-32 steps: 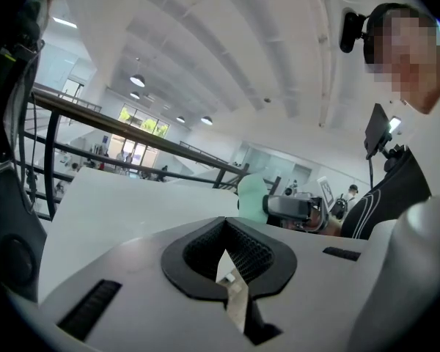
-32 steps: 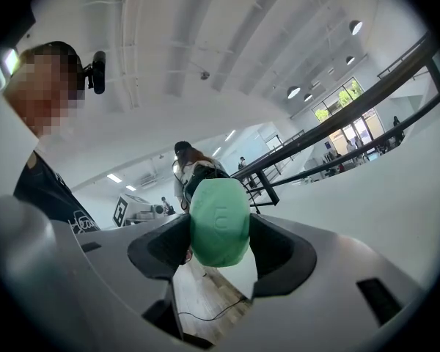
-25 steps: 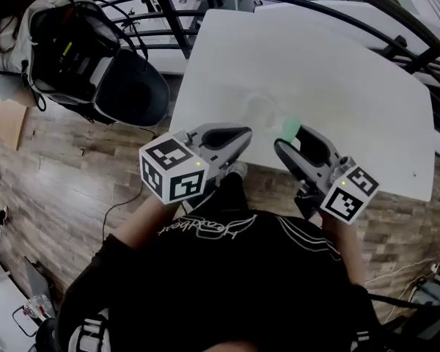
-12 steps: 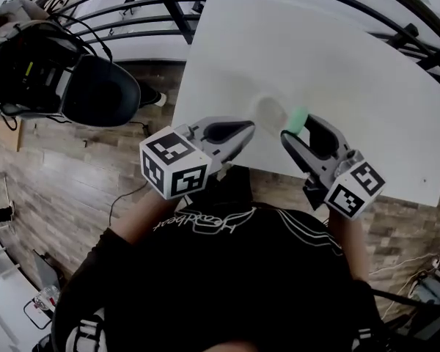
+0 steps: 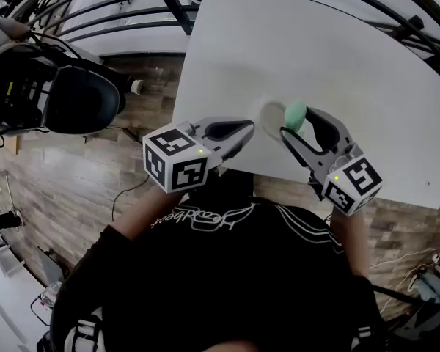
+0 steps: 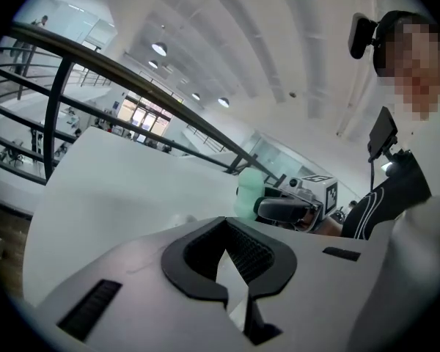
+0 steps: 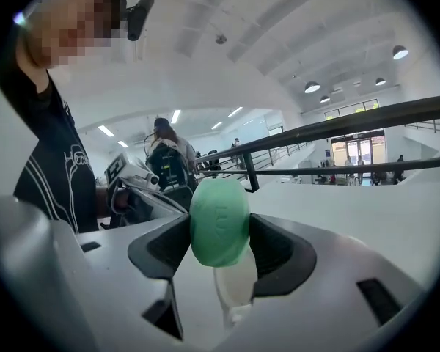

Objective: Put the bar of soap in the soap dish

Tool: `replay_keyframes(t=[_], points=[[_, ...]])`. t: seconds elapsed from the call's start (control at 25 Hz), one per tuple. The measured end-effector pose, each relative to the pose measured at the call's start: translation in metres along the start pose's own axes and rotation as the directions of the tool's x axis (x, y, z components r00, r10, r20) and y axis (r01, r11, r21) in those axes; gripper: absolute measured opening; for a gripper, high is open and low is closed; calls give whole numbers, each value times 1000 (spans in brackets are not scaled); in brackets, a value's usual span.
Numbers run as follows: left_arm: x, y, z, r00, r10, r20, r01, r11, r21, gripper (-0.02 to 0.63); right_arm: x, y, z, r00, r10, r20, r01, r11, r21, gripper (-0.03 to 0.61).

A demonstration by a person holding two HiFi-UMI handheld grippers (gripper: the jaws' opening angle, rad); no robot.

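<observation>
A green bar of soap is clamped between the jaws of my right gripper, just above the near part of the white table. A pale, see-through soap dish sits on the table right beside the soap, on its left. In the right gripper view the soap hangs over the whitish dish. My left gripper hovers at the table's near edge, left of the dish, shut and empty. The left gripper view shows its tips together, with the soap beyond them.
A black chair with a bag stands on the wood floor left of the table. Dark railings run along the table's far side. The table's near edge lies just under both grippers.
My right gripper has carried the soap forward and left, from the table's near edge up to the dish's right side. The left gripper has hardly moved. The head view has shifted.
</observation>
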State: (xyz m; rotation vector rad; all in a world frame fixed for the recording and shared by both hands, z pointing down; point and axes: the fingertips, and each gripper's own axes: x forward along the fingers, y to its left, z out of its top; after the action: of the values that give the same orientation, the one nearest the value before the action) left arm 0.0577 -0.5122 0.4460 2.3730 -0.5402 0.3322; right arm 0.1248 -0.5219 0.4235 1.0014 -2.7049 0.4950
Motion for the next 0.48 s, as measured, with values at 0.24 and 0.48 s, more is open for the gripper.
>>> replay_keyframes(t=[0.24, 0.48], points=[[10, 8, -9, 999, -21, -40, 21, 1000, -2, 8, 15, -4, -18, 998, 23, -52, -24, 999, -23, 220], [21, 22, -16, 998, -27, -58, 25, 999, -21, 8, 27, -17, -52, 986, 3, -168, -18, 996, -84, 221]])
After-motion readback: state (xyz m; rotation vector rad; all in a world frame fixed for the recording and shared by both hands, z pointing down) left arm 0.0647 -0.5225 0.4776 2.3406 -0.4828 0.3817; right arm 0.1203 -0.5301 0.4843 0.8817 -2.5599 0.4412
